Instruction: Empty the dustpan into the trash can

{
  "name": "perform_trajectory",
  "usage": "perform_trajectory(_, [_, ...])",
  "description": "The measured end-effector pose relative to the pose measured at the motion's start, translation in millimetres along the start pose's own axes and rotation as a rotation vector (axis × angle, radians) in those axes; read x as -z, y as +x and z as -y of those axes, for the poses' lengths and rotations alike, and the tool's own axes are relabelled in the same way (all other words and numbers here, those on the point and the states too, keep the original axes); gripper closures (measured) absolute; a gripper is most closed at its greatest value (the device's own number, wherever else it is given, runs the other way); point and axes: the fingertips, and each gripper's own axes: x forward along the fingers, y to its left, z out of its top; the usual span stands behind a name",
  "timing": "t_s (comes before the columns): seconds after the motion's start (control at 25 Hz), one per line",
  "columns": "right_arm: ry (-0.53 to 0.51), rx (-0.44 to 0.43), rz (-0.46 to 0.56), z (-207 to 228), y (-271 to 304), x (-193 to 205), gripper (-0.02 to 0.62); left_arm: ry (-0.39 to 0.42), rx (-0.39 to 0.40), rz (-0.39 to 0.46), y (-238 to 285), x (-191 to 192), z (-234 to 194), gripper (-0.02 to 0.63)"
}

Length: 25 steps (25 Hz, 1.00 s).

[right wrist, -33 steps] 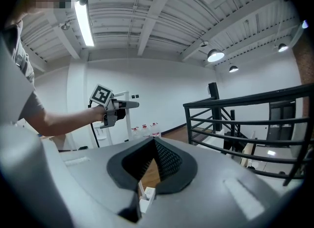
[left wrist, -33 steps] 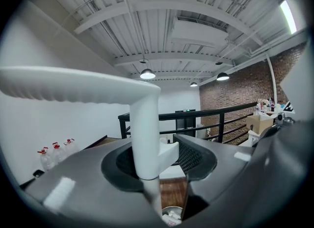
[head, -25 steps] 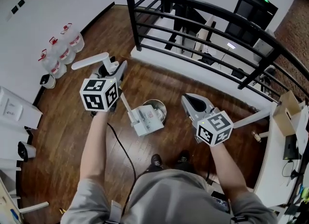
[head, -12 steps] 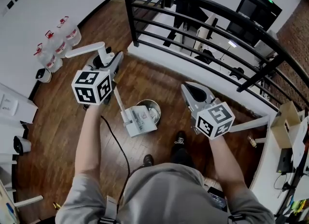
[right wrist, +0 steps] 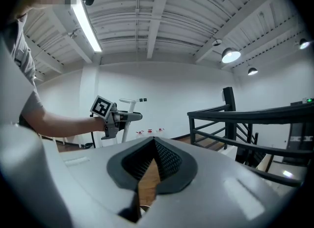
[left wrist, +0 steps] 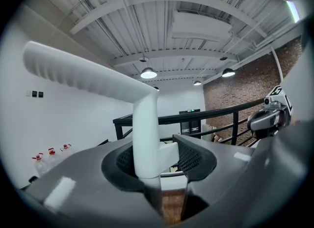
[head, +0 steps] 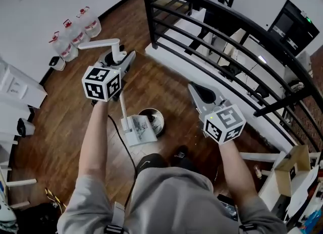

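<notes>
My left gripper [head: 122,61] is shut on the upright post of the white dustpan handle [head: 101,43], whose grip bar juts out to the left. The thin pole [head: 122,108] runs down from it to the white pan [head: 137,131], which hangs just left of the small metal trash can [head: 154,118] on the wood floor. In the left gripper view the handle [left wrist: 93,72] stands between the pads of the left gripper [left wrist: 158,159]. My right gripper [head: 200,91] hovers right of the can with nothing in it; in its own view the right gripper [right wrist: 154,146] has its pads meeting at the tips.
A black metal railing [head: 212,31] crosses the floor behind the can. Water jugs [head: 75,32] stand by the white wall at the back left. A black cable [head: 122,144] trails across the floor near the person's shoes [head: 179,153]. A cardboard box [head: 285,170] sits at the right.
The person has stepped and turned, so the railing and jugs have shifted in view. Both grippers moved with them. The pan now hangs slightly further left of the can.
</notes>
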Motion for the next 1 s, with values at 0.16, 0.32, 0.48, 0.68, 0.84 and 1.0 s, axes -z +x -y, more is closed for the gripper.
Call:
perform_trajectory(0.16, [0.019,-0.034,-0.015,19,13,7,0.595,-0.006,0.007,-0.027,31,5,-5,0.425])
perform_trajectory(0.32, [0.017,-0.035,-0.025,44,32,8,0.595,-0.009,0.028,-0.02,61,4,-14,0.425])
perform_trajectory(0.48, [0.006,-0.009,-0.057,77,57,10,0.595,-0.028,0.057,-0.014,97,10,-20,0.428])
perform_trajectory(0.68, [-0.013,0.003,-0.071,108,90,-2,0.595,-0.046,0.109,-0.028,141,17,-19,0.431])
perform_trajectory(0.84, [-0.001,-0.001,-0.074,124,107,-7,0.595,-0.069,0.132,-0.063,164,26,-16,0.431])
perform_trajectory(1.0, [0.015,-0.005,-0.074,148,112,-8,0.595,-0.069,0.14,-0.087,185,26,-5,0.431])
